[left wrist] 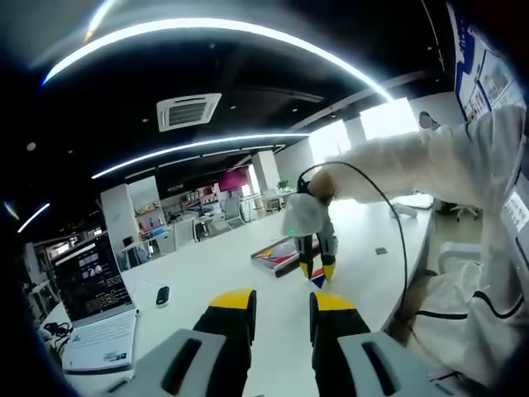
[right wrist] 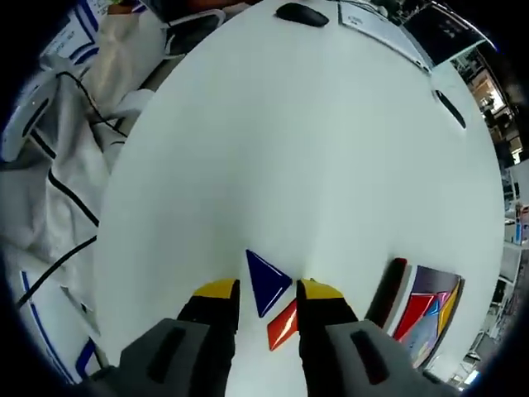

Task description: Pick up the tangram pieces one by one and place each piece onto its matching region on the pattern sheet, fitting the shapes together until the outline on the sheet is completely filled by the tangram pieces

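Straddling a blue triangle (right wrist: 266, 281), my right gripper (right wrist: 266, 289) stands released; its jaws partly hide a red piece (right wrist: 283, 325); my left gripper (left wrist: 282, 304) stands released too.

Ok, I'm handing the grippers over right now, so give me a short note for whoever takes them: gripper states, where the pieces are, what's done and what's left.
Left gripper: open, holding nothing, raised above the white table.
Right gripper: open, low over the table, jaws either side of a blue triangle; a red piece lies right beside it. Neither piece is gripped.
Tangram tray with more coloured pieces sits to the side.
Done: cannot tell; the pattern sheet can't be made out.
Left: grasp the blue triangle, place it, then the rest.
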A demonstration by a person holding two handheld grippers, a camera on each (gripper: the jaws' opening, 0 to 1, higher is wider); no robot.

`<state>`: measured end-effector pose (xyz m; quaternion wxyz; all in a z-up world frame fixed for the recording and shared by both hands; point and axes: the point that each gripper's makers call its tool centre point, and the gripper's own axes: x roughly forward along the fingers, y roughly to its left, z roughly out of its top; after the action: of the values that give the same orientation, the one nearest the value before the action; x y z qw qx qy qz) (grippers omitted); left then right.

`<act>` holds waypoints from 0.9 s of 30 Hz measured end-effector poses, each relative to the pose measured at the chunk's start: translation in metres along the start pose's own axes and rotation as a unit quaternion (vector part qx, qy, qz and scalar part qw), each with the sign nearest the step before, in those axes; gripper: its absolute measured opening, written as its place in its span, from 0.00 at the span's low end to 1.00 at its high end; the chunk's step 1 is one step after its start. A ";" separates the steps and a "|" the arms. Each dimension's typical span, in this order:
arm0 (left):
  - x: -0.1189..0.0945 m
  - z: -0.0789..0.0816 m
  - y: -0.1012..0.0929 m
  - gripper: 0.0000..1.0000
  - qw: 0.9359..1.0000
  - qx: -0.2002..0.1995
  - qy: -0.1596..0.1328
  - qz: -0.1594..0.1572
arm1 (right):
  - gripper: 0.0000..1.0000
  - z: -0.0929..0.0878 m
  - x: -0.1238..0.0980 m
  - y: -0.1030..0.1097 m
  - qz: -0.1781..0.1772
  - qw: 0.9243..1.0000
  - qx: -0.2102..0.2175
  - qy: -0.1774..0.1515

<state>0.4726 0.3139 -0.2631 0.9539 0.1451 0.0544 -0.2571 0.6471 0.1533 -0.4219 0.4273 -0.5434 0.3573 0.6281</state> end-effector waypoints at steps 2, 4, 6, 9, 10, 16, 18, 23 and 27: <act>0.001 -0.001 0.000 0.28 1.000 0.001 0.002 0.000 | 0.28 0.000 0.000 -0.001 0.007 1.000 -0.003 0.003; 0.001 -0.001 -0.001 0.28 1.000 0.002 0.002 -0.001 | 0.23 0.001 0.001 -0.003 0.006 1.000 -0.004 0.009; 0.000 -0.001 -0.001 0.28 1.000 0.004 0.001 -0.002 | 0.21 0.001 0.002 -0.005 0.007 1.000 0.015 0.016; 0.001 -0.002 0.000 0.28 1.000 0.003 0.002 -0.002 | 0.20 0.000 0.001 -0.005 0.004 1.000 0.008 0.014; 0.001 -0.002 0.000 0.28 1.000 0.003 0.003 -0.002 | 0.20 0.000 0.001 -0.005 0.005 1.000 0.006 0.013; 0.001 -0.004 0.002 0.28 1.000 0.000 0.004 -0.001 | 0.20 0.003 -0.011 -0.008 0.005 1.000 0.006 -0.004; 0.001 -0.004 0.002 0.28 1.000 -0.001 0.004 -0.001 | 0.20 0.002 -0.022 -0.013 0.001 1.000 0.010 -0.007; 0.008 -0.006 0.000 0.28 1.000 -0.003 0.009 -0.006 | 0.20 -0.011 -0.048 -0.039 -0.035 0.998 0.042 -0.004; 0.006 -0.004 -0.003 0.28 1.000 -0.001 0.006 -0.011 | 0.20 -0.032 -0.069 -0.074 -0.085 0.990 0.108 -0.002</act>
<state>0.4764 0.3097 -0.2684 0.9509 0.1453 0.0618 -0.2663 0.7306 0.1420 -0.3576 0.5361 -0.5215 0.3746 0.5480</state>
